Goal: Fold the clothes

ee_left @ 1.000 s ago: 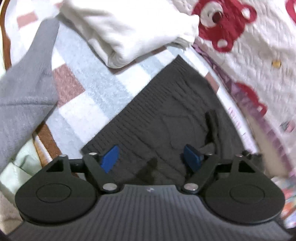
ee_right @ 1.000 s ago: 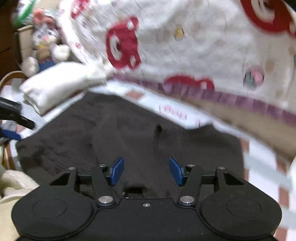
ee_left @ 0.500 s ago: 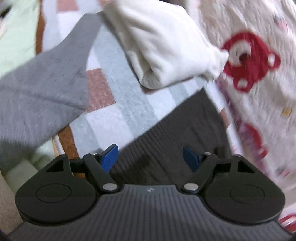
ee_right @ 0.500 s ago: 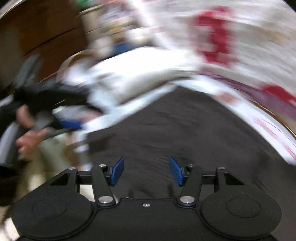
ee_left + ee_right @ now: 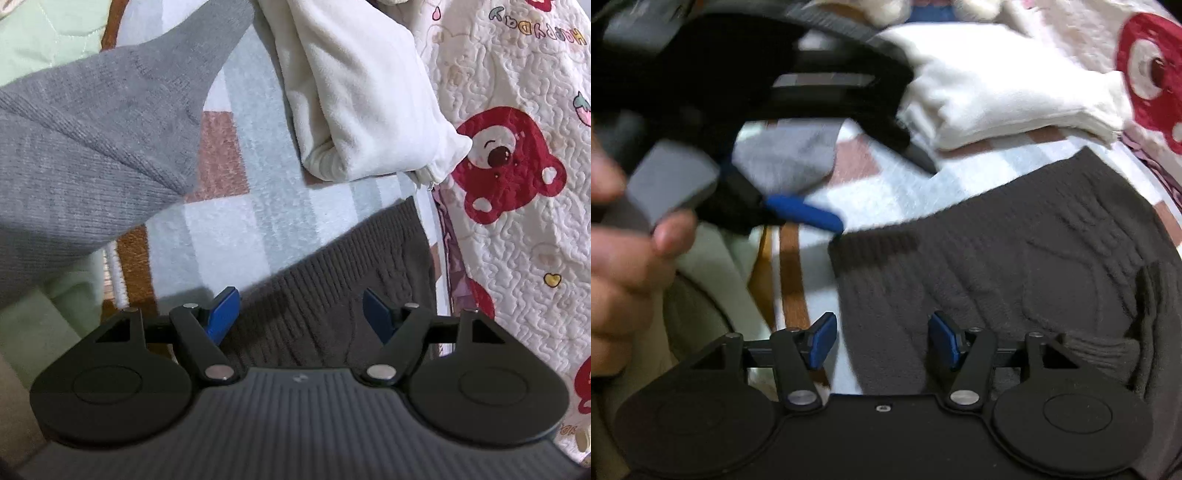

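The dark knitted sweater was seen in the lower centre of both frames, spread flat on a checked blanket. The left gripper was held apart over its edge. The right gripper was opening above it, nothing clamped.

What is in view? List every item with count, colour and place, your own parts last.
dark brown cable-knit sweater: one, flat on the blanket, under both grippers.
folded white fleece garment: one, beyond the sweater.
grey knit garment: one, left side, draped.
pastel checked blanket: one, beneath the clothes.
white quilt with red bears: one, right side.
pale green quilted cloth: one, far left.
left gripper: black, blue pads, jaws apart, nothing gripped.
right gripper: same, jaws opening over the sweater's edge.
hand: one, holding the left gripper.
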`<state>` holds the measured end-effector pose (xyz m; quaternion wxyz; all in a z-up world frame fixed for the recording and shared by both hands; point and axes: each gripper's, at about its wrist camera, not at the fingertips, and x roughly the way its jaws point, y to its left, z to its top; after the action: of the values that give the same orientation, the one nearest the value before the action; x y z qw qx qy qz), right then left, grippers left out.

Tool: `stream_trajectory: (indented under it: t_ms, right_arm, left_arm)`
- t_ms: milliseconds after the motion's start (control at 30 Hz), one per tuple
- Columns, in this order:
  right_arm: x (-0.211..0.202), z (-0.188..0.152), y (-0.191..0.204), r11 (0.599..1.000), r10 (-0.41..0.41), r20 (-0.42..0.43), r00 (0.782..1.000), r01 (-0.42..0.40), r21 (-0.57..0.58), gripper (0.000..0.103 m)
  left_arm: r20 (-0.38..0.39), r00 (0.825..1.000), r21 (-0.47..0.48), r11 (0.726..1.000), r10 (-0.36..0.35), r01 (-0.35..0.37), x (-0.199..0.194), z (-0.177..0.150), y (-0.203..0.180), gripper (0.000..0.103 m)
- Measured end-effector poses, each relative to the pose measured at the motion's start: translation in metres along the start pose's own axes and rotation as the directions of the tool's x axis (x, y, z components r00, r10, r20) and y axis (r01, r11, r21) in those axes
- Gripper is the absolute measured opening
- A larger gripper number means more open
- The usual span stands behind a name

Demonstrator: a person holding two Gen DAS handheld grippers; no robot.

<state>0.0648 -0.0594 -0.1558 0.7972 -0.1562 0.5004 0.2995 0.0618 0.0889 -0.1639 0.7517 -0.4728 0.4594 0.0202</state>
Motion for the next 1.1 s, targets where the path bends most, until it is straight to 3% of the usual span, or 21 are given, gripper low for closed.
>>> stream_trajectory:
  t_ms: [100, 200, 233, 367, 467, 600, 733, 833, 933, 967, 1067, 1100]
  right_arm:
    - [0.008, -0.002, 0.003, 0.999, -0.014, -0.035, 0.999, 0.013, -0.052, 0.062]
    - [0.003, -0.005, 0.002, 0.993, -0.067, 0.022, 0.998, 0.069, -0.100, 0.017]
    - [0.000, -0.006, -0.001, 0.993, -0.074, 0.051, 0.996, 0.078, -0.093, 0.012]
    - [-0.038, -0.014, -0.030, 0.993, -0.103, 0.199, 0.974, 0.089, 0.076, 0.009]
    - [-0.065, -0.025, -0.053, 0.976, -0.094, 0.287, 0.953, 0.031, 0.215, 0.008]
    - [-0.085, -0.043, -0.067, 0.954, -0.093, 0.330, 0.939, -0.011, 0.299, 0.007]
    - [-0.085, -0.057, -0.069, 0.946, -0.091, 0.351, 0.932, -0.029, 0.322, 0.007]
    - [-0.083, -0.065, -0.073, 0.940, -0.073, 0.373, 0.925, -0.061, 0.335, 0.007]
    - [-0.081, -0.064, -0.072, 0.941, -0.049, 0.391, 0.919, -0.089, 0.326, 0.007]
    - [-0.081, -0.064, -0.070, 0.945, -0.035, 0.399, 0.916, -0.100, 0.313, 0.007]
    - [-0.081, -0.065, -0.064, 0.955, 0.020, 0.405, 0.914, -0.137, 0.263, 0.007]
    - [-0.083, -0.068, -0.064, 0.959, 0.042, 0.392, 0.919, -0.148, 0.244, 0.007]
  left_arm:
    - [-0.006, 1.000, 0.014, 1.000, 0.004, -0.004, 0.000, -0.001, -0.002, 0.073]
    - [-0.012, 1.000, 0.008, 1.000, -0.011, 0.011, -0.002, -0.001, -0.001, 0.073]
    - [-0.012, 1.000, 0.005, 1.000, -0.019, 0.019, -0.002, 0.000, 0.000, 0.073]
    - [-0.021, 0.998, 0.048, 0.997, -0.054, 0.055, -0.004, -0.005, -0.009, 0.073]
    - [-0.071, 0.992, 0.095, 0.990, -0.102, 0.109, 0.000, -0.013, -0.022, 0.074]
    - [-0.105, 0.973, 0.088, 0.972, -0.206, 0.216, 0.008, -0.025, -0.030, 0.075]
    - [-0.129, 0.950, 0.173, 0.937, -0.283, 0.303, 0.006, -0.038, -0.049, 0.076]
    - [-0.186, 0.942, 0.225, 0.921, -0.279, 0.317, 0.011, -0.047, -0.060, 0.079]
    - [-0.198, 0.956, 0.252, 0.931, -0.216, 0.262, 0.018, -0.055, -0.061, 0.080]
    - [-0.185, 0.964, 0.256, 0.938, -0.191, 0.235, 0.020, -0.056, -0.058, 0.076]
    - [-0.133, 0.982, 0.335, 0.927, -0.131, 0.169, 0.021, -0.063, -0.057, 0.015]
    - [-0.113, 0.987, 0.363, 0.920, -0.115, 0.149, 0.020, -0.066, -0.060, 0.015]
